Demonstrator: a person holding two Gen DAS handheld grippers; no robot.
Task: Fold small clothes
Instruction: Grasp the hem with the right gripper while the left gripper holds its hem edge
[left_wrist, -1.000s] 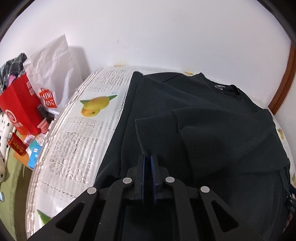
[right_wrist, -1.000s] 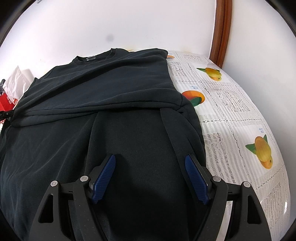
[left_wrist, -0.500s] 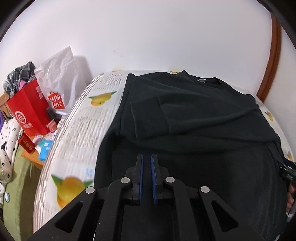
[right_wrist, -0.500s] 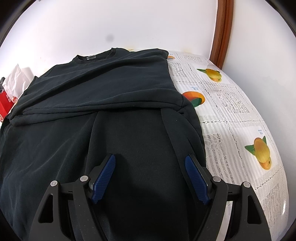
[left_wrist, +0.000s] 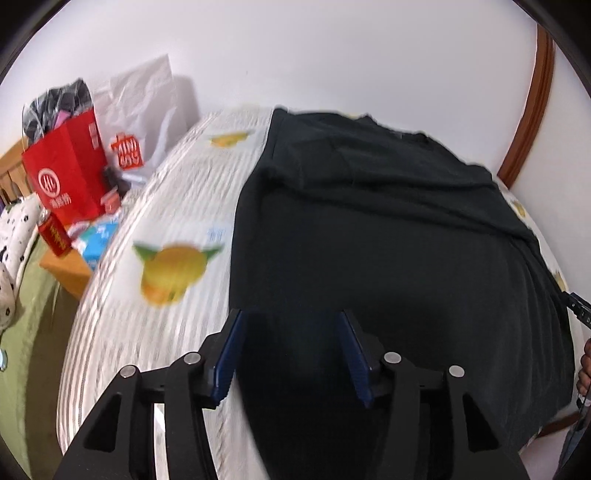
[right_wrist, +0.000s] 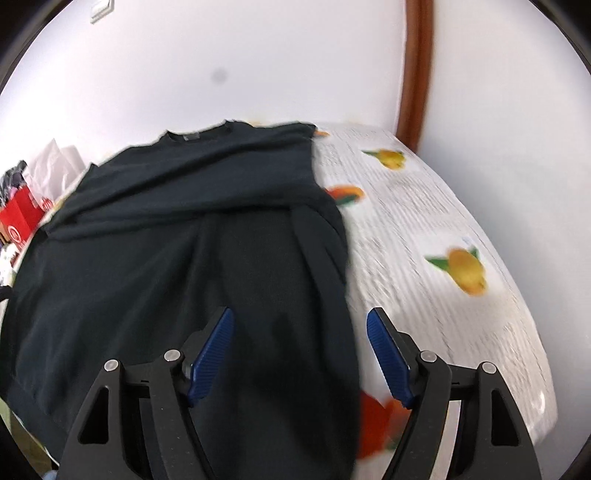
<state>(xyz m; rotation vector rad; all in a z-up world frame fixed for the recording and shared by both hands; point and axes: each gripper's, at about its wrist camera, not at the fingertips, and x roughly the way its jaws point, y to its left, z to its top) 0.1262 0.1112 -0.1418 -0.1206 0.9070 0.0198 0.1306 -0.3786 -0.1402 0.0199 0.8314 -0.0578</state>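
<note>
A black sweatshirt (left_wrist: 369, 240) lies flat on the fruit-print tablecloth (left_wrist: 166, 266), collar at the far side and both sleeves folded in across the chest. My left gripper (left_wrist: 290, 317) hovers over its near left edge. The jaws are opening, and nothing is pinched between the blue pads. In the right wrist view the sweatshirt (right_wrist: 184, 240) fills the left and middle. My right gripper (right_wrist: 300, 314) straddles its near right edge, one finger over the cloth and the other over the tablecloth (right_wrist: 424, 229). Its jaws are closing slightly but stand wide apart, gripping nothing.
Left of the table stand a red paper bag (left_wrist: 66, 181) and a white plastic bag (left_wrist: 144, 107), with small boxes on a low wooden stand (left_wrist: 66, 266). A brown wooden door frame (right_wrist: 415, 74) rises behind the table's far right corner. A hand (left_wrist: 583, 369) shows at the right rim.
My left gripper pulled back toward the sweatshirt's near edge and went from shut to open. My right gripper slid back and to the right, onto the garment's right edge.
</note>
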